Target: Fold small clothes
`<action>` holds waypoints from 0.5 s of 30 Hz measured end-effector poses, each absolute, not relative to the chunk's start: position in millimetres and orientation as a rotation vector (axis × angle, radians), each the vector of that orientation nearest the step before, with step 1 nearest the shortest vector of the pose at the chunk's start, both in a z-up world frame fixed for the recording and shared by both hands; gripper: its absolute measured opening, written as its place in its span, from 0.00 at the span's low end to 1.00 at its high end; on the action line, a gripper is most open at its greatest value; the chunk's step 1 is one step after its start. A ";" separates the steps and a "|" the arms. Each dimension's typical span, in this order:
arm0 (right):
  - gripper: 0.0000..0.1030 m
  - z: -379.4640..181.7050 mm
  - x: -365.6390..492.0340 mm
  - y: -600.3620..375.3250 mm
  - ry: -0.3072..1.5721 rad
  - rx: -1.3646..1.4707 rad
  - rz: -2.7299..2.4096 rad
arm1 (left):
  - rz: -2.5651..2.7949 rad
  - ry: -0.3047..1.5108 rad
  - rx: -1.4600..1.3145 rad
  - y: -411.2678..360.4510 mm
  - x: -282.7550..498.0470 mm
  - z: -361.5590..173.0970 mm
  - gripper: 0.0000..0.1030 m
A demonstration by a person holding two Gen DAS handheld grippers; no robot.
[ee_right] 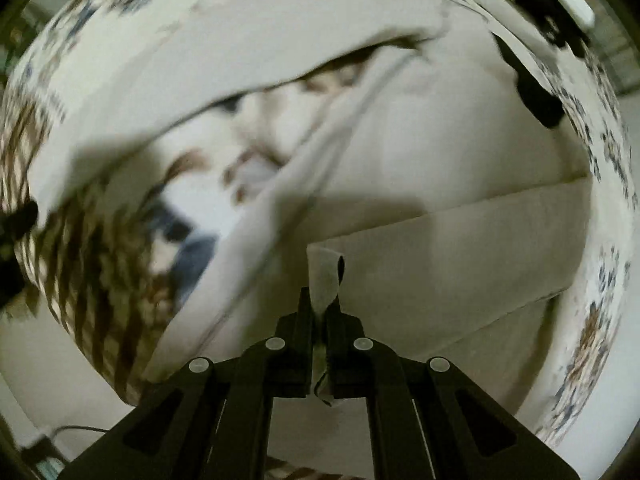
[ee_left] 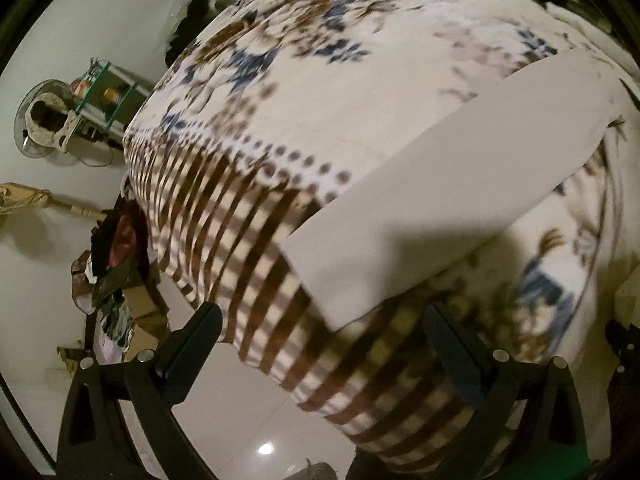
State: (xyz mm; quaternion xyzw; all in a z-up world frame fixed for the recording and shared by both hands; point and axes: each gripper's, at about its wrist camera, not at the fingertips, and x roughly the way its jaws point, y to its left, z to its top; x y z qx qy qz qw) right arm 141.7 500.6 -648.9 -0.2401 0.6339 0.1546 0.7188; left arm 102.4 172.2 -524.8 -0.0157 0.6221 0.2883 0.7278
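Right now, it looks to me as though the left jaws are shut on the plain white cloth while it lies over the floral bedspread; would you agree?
Not quite: the right gripper is the one shut on the plain white cloth, as the right wrist view shows. The left gripper is open and holds nothing. The cloth does lie over the floral bedspread.

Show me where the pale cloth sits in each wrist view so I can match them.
Left wrist: the cloth lies as a plain band, centre to right, flat on the floral bedsheet, ahead of the open left gripper.
Right wrist: the cloth fills the centre and right; a corner is pinched in the shut right gripper.
Shared landmark: the bedsheet's brown stripes, lower left in both views.
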 end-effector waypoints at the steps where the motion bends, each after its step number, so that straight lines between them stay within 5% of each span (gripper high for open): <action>1: 0.05 -652.5 139.3 500.8 1.410 -0.544 0.341 | 0.639 1.376 -0.037 174.2 99.4 -526.3 1.00; 9: 0.09 -657.4 159.8 461.5 1.505 -0.347 0.384 | 0.629 1.381 -0.164 195.6 91.5 -523.9 1.00; 13: 0.60 -664.4 187.3 394.7 1.665 0.117 0.433 | 0.603 1.397 -0.484 239.6 84.3 -533.9 1.00; 15: 0.60 -666.1 195.7 352.9 1.649 0.214 0.322 | 0.582 1.408 -0.628 259.0 80.4 -545.5 1.00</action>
